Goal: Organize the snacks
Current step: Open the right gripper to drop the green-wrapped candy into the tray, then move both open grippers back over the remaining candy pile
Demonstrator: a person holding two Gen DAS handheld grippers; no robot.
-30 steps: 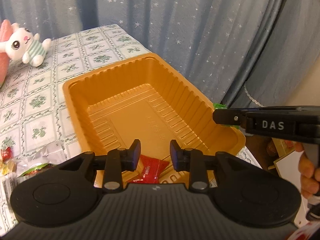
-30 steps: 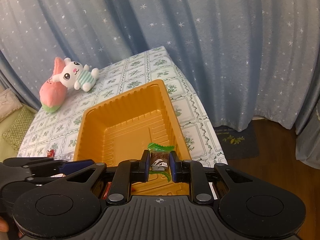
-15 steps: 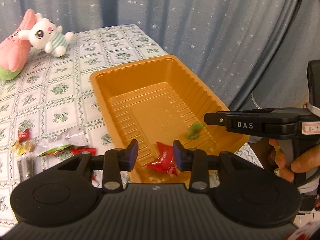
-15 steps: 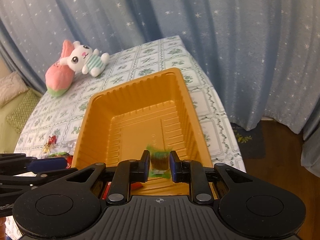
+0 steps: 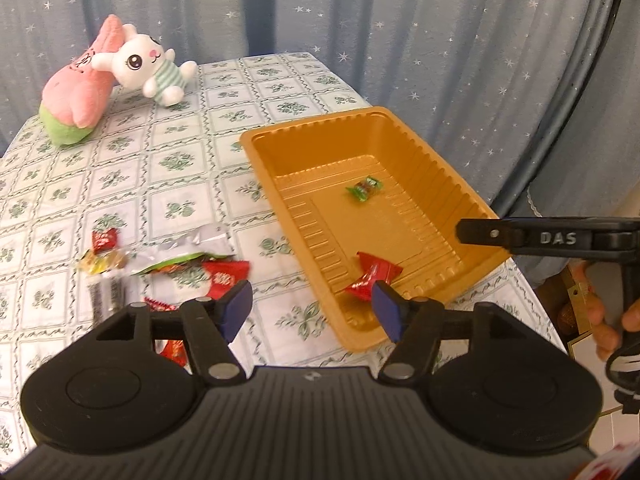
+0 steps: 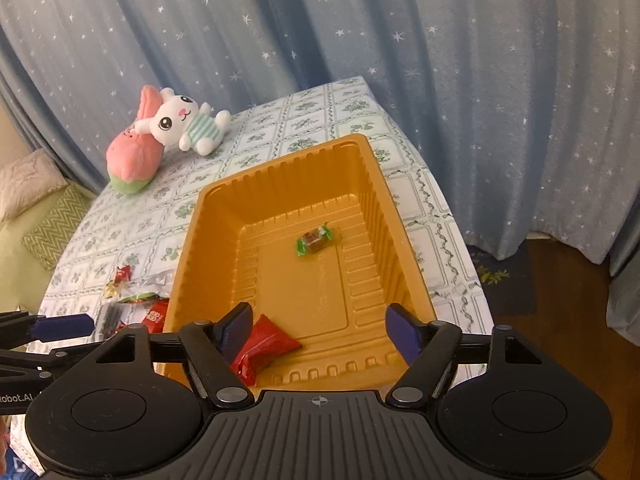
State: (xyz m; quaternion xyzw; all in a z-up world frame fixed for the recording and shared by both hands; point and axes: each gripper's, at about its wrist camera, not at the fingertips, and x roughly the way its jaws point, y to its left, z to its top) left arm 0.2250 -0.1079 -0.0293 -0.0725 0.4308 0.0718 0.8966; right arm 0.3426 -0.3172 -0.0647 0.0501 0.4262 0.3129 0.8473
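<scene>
While both claws hover above the near end of the orange tray [image 6: 276,168], neither holds anything. The right claw [image 6: 318,326] stands with its jaws spread wide and empty, over the tray's near wall. The left claw [image 5: 312,310] is likewise spread wide and empty, positioned over the tray's near left corner and the counter [image 5: 192,152] beside it.

Tray contents:
- A green-wrapped candy [image 6: 315,239] lies on the tray floor toward the far end, nearer the right wall.
- A red snack packet [image 6: 266,348] lies on the tray floor at the near left corner, just beside the right claw's left finger in the right wrist view.

Items on the counter, left of the tray:
- A red packet with white lettering [image 5: 224,276] lies close to the tray's left wall.
- A silver and green wrapper [image 5: 180,250] lies touching that red packet.
- A small red candy [image 5: 105,238] and a yellow candy [image 5: 102,260] lie farther left, near each other.
- A dark striped wrapper [image 5: 106,294] lies nearer the camera.

At the far left corner of the counter, a white plush rabbit [image 5: 150,66] leans against a pink plush toy [image 5: 78,92]. A blue star-patterned curtain [image 6: 440,60] hangs behind the counter.
</scene>
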